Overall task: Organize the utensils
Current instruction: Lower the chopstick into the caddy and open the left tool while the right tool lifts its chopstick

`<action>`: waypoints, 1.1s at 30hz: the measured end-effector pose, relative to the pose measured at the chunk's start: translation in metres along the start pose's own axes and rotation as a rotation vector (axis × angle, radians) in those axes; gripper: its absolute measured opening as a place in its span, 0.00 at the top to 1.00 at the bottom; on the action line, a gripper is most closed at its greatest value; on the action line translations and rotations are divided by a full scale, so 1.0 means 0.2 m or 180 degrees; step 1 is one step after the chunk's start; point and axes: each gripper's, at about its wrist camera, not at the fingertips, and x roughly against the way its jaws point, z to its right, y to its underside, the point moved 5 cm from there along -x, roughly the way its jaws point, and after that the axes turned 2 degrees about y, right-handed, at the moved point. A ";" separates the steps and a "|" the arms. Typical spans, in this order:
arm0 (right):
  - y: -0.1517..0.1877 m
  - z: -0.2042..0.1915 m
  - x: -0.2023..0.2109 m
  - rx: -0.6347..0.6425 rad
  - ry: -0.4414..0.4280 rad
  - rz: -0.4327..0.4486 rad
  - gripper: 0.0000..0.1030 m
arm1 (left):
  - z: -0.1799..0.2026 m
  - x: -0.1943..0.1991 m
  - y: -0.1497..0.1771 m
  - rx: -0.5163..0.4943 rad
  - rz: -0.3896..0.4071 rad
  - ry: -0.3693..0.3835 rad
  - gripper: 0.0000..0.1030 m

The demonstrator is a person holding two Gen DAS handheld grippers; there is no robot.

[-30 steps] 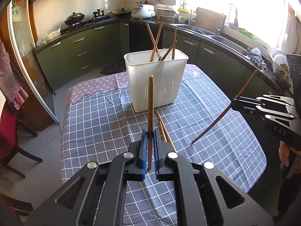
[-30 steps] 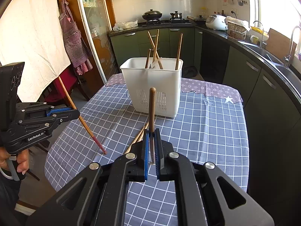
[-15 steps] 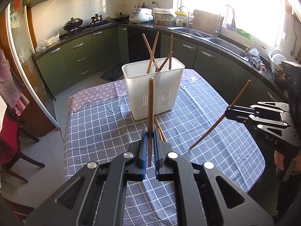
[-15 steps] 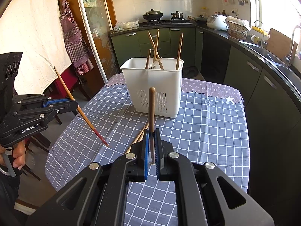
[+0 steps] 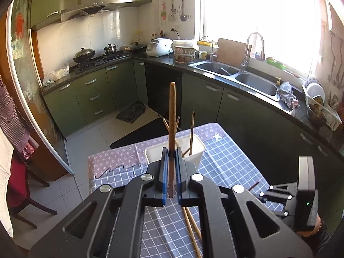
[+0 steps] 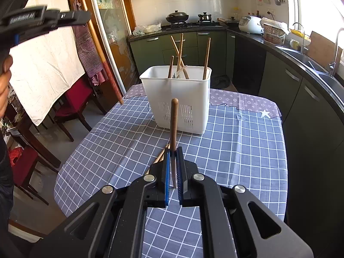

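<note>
A white slotted utensil holder stands on the checked tablecloth with several wooden chopsticks upright in it; it also shows in the left wrist view. My left gripper is shut on a brown chopstick, held high above the table; in the right wrist view it is at the upper left with its chopstick slanting down. My right gripper is shut on another brown chopstick, in front of the holder. Two loose chopsticks lie on the cloth.
The table has a grey-blue checked cloth. Red chairs stand at its left. Green kitchen cabinets, a stove and a sink line the walls beyond. The right gripper body shows at the lower right of the left wrist view.
My left gripper has risen well above the table with its chopstick and now looks down over the holder. My right gripper has stayed nearly still, holding its chopstick.
</note>
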 end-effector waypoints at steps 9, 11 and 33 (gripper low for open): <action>0.00 0.01 0.00 0.0014 -0.0024 0.0001 0.94 | -0.06 -0.17 -0.27 0.0037 0.0176 -0.0196 0.94; 0.00 0.01 0.00 0.0011 -0.0023 0.0003 0.94 | -0.06 -0.25 -0.27 0.0052 0.0111 -0.0209 0.94; -0.26 0.01 0.15 0.0012 -0.0140 0.0208 0.94 | -0.18 -0.39 0.22 0.0266 -0.0317 -0.0038 0.82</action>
